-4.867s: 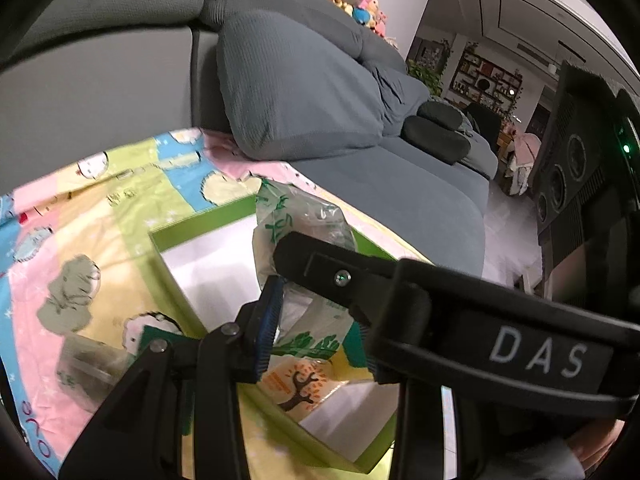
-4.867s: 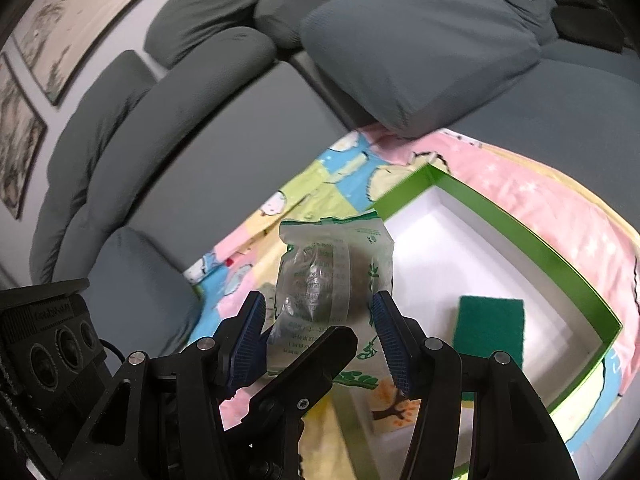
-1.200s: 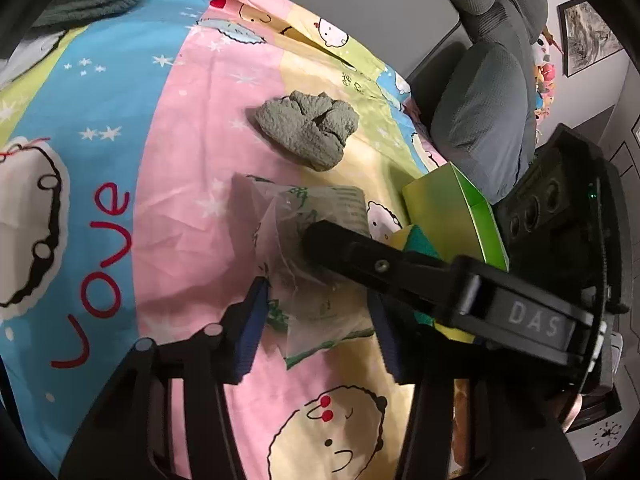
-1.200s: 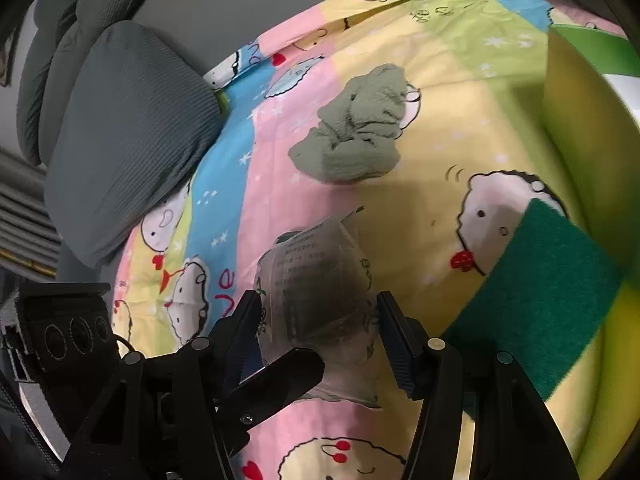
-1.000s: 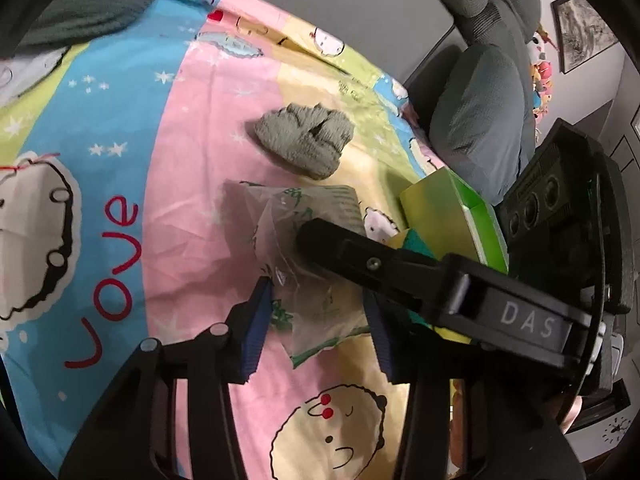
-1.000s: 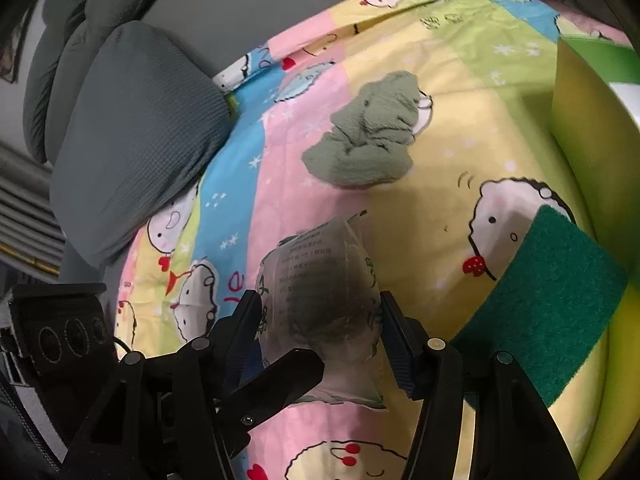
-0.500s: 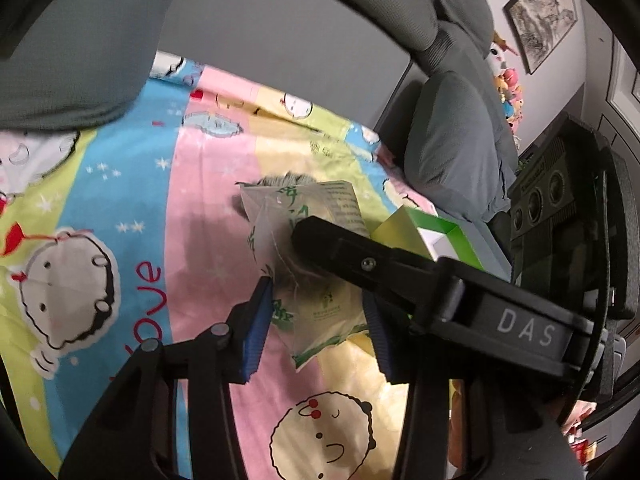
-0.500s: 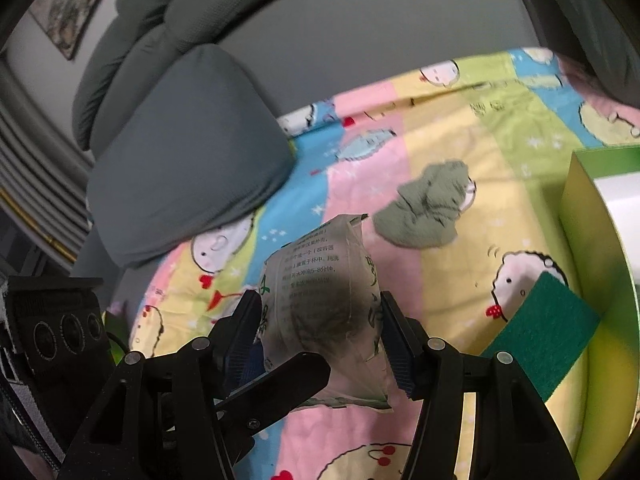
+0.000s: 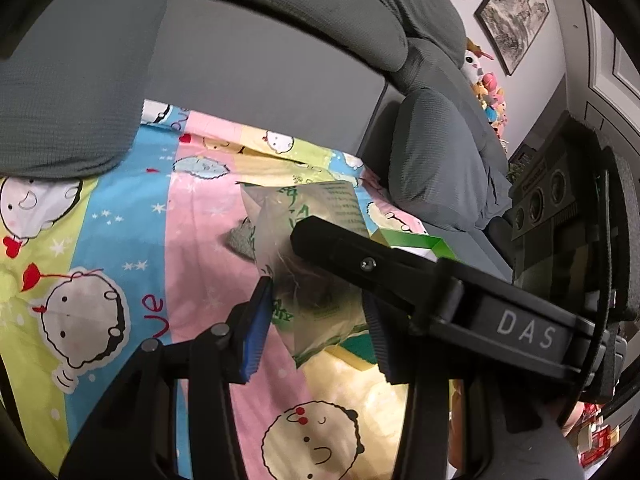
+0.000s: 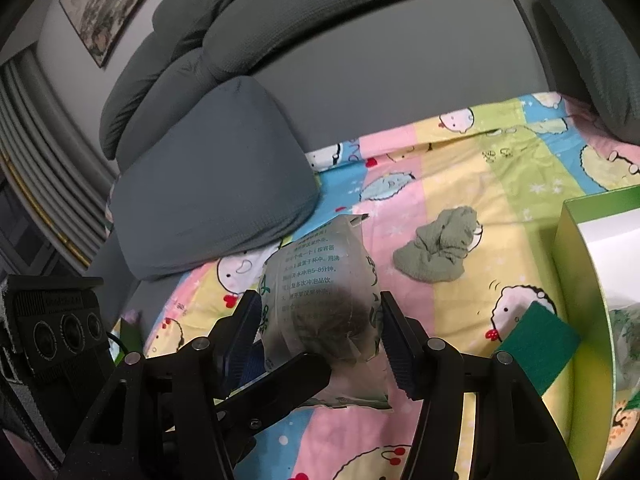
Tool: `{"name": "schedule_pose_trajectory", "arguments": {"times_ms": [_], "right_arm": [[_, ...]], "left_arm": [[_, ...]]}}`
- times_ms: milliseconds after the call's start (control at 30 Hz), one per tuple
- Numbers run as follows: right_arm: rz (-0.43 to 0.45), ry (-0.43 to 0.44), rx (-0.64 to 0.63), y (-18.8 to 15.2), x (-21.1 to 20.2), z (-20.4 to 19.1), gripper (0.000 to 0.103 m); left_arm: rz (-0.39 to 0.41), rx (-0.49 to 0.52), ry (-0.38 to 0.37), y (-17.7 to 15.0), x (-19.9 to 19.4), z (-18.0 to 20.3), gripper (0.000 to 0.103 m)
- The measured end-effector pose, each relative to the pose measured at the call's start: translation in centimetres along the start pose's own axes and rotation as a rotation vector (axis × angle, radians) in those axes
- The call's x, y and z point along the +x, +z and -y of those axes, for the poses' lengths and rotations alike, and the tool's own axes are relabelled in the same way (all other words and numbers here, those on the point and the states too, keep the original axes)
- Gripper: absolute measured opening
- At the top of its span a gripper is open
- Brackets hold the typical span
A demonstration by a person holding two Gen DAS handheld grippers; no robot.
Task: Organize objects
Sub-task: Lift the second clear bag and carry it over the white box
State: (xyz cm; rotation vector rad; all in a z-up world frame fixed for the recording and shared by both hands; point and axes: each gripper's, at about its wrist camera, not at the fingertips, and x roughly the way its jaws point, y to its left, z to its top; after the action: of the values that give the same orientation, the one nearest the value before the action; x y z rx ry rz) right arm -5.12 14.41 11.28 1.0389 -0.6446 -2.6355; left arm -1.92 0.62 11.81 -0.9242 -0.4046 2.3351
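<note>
1. Clear packet (image 10: pixel 320 304) with green print and black text, dark dried contents inside: held above the blanket, clamped from two sides by both grippers at once.
2. Right gripper (image 10: pixel 320 336): blue-padded fingers (image 10: pixel 394 340) pressed against both flanks of the packet, clenched on it; upper end of the packet standing out above the fingertips.
3. Left gripper (image 9: pixel 316 316): blue pads (image 9: pixel 256 320) closed on the same packet, lower corner of the wrapper hanging beneath; right gripper's black finger crossing in front from the right side of the left wrist view.
4. Cartoon blanket (image 10: pixel 500 184) in pink, yellow, blue and green stripes with round white faces: spread over the sofa seat, under everything listed here.
5. Crumpled grey-green cloth (image 10: pixel 438 250): lying on the blanket, apart from the packet, between it and the box in the right wrist view; mostly hidden behind the packet in the left wrist view.
6. Green box (image 10: pixel 580 288) with white interior: open, resting on the blanket at the right edge of the right wrist view; another printed packet partly visible inside.
7. Green scouring pad (image 10: pixel 536 344): flat on the blanket, just beside the outer wall of the box, possibly touching it.
8. Grey sofa (image 10: pixel 380 60) with loose cushion (image 10: pixel 216 176): cushion resting on the far edge of the blanket.
9. Framed pictures (image 9: pixel 508 8) on the wall; row of plush toys (image 9: pixel 486 84) along the sofa back.
</note>
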Motion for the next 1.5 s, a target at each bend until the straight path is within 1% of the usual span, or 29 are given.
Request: {"name": "schedule_pose_trajectory", "arguments": {"times_ms": [300,500,633,867,1500], "right_arm": [[0.084,-0.009,0.025,0.5,-3.4,1.3,0.061],[0.128,-0.038,0.069,0.6,-5.9,3.0,0.061],[0.162,-0.056,0.109,0.6,-7.6,4.8,0.061],[0.207,-0.106,0.194,0.2,-10.2,7.9,0.061],[0.266,-0.233,0.386,-1.9,-14.5,14.2,0.061]], "left_arm": [[0.002,0.09,-0.03,0.9,0.5,3.3,0.043],[-0.024,0.149,-0.073,1.1,1.9,5.9,0.043],[-0.048,0.197,-0.105,1.2,3.1,7.9,0.043],[-0.108,0.248,-0.173,1.0,5.7,10.6,0.043],[-0.24,0.328,-0.306,-1.1,10.7,15.9,0.043]]}}
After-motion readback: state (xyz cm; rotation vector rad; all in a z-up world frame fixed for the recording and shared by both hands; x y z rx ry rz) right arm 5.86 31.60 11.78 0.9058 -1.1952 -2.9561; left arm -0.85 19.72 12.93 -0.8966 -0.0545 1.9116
